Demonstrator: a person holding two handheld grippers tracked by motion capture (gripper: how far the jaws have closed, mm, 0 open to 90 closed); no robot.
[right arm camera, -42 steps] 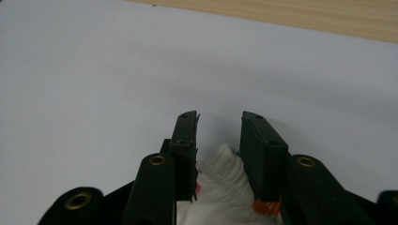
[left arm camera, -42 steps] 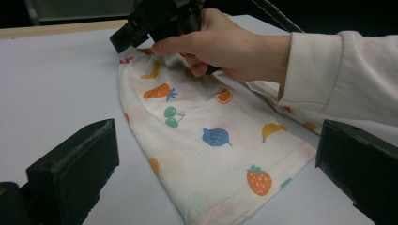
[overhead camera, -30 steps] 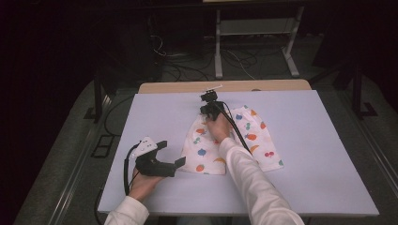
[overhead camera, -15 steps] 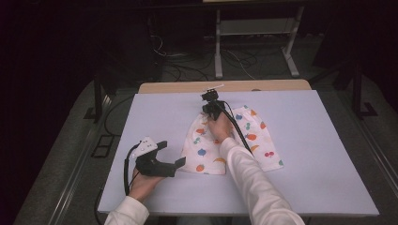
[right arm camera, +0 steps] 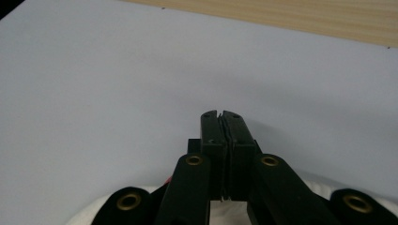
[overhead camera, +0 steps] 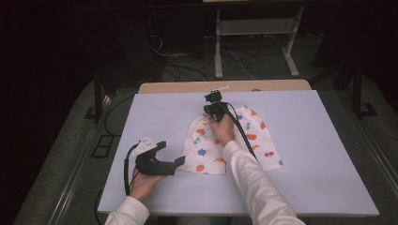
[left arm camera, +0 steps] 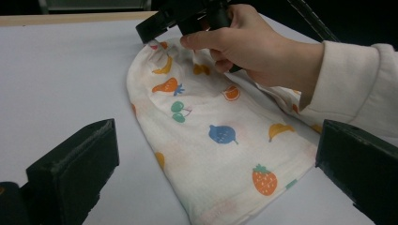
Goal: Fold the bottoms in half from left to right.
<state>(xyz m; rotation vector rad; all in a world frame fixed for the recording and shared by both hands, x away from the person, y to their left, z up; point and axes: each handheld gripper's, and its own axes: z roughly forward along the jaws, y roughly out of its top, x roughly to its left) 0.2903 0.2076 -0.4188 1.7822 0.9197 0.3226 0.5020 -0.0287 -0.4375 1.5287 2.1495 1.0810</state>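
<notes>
A white cloth [overhead camera: 204, 149] printed with coloured fruit lies flat on the pale lilac table [overhead camera: 309, 140], a little right of centre. My right gripper [overhead camera: 210, 108] rests at the cloth's far edge, pointing away from me. Its jaws are shut, with no fabric visible between their tips [right arm camera: 220, 115]. The cloth [left arm camera: 211, 117] puckers slightly under the hand that holds that gripper [left arm camera: 155, 26]. My left gripper [overhead camera: 171, 153] sits low on the table at the cloth's near left corner. It is open wide, with the cloth's near edge lying between and beyond the jaws [left arm camera: 217, 136].
A wooden strip [overhead camera: 263, 86] runs along the table's far edge. Beyond it, on the dark floor, are cables [overhead camera: 187, 70] and a metal stand [overhead camera: 256, 33]. Bare table surface spreads to the left [overhead camera: 155, 112] and right of the cloth.
</notes>
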